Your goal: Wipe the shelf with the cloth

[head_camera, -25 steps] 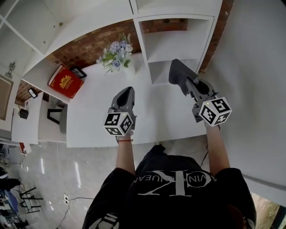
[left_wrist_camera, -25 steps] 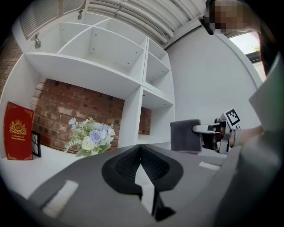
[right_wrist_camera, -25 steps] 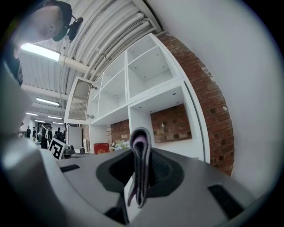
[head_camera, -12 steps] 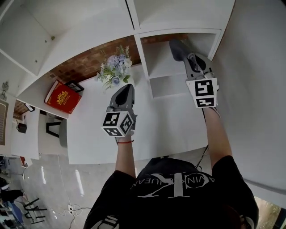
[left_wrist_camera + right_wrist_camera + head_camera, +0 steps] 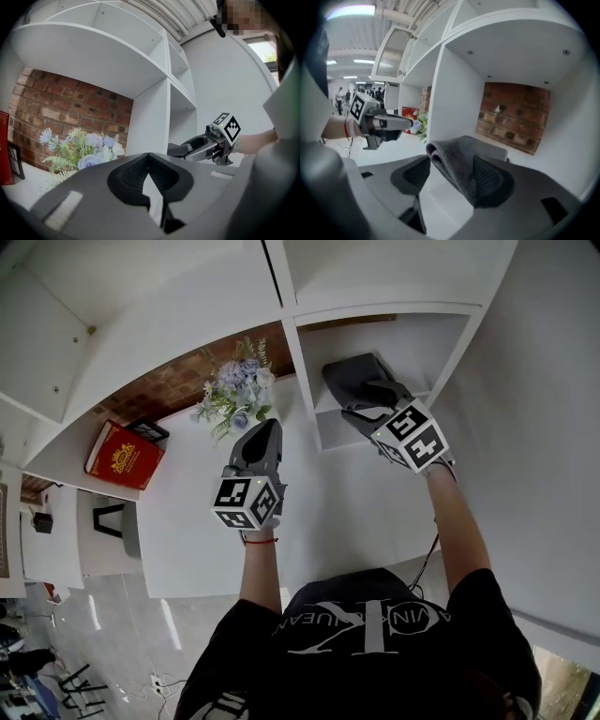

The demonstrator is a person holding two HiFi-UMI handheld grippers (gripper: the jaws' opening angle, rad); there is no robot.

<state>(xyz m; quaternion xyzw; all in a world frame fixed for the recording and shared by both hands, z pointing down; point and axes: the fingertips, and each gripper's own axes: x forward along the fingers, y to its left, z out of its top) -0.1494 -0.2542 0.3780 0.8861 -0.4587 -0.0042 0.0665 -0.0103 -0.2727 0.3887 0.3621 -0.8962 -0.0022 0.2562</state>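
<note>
Nearest, the left gripper (image 5: 268,427) hangs over the white tabletop (image 5: 309,493), jaws clenched on nothing. Beyond it the right gripper (image 5: 367,399) reaches into the shelf (image 5: 427,357), its jaws just opened and standing apart around the cloth (image 5: 349,371), which touches only 1 jaw, so I judge the wiping paused or finished; the shelf shows no sign either way. The cloth lies on that shelf floor, grey, ribbed, folded into a soft ridge.
</note>
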